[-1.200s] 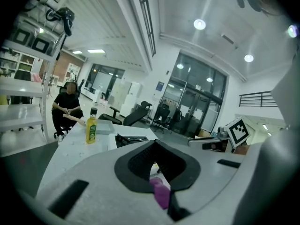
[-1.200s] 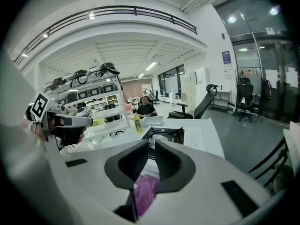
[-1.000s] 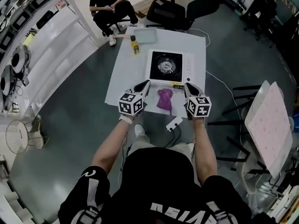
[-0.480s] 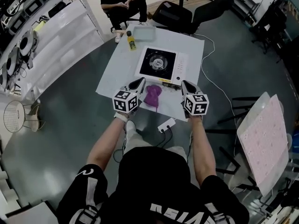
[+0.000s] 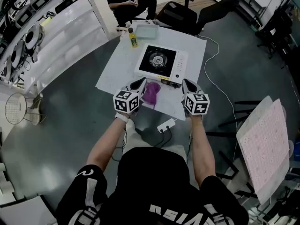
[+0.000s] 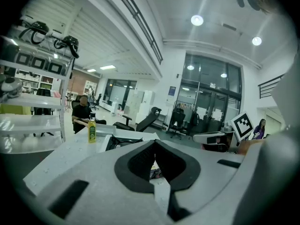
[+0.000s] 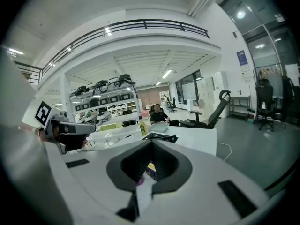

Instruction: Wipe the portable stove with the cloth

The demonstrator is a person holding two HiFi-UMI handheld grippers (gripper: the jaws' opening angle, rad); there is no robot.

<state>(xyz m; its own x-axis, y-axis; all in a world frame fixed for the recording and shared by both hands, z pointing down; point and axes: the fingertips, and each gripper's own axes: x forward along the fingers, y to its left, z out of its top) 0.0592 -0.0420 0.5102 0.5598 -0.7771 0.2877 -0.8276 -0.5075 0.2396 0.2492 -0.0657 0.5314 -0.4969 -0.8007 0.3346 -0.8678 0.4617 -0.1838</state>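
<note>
The left claw (image 5: 143, 81) and right claw (image 5: 184, 82) are both closed and empty, so they could shove the cloth (image 5: 151, 93) off the worktop (image 5: 117, 74).

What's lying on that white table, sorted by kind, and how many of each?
Stove: 1
Purple cloth: 1
Yellow bottle: 1
Pale tray: 1
Total: 4
A white power strip lies at the table's near edge. I can't tell whether it rests on the table, so it is not counted.
</note>
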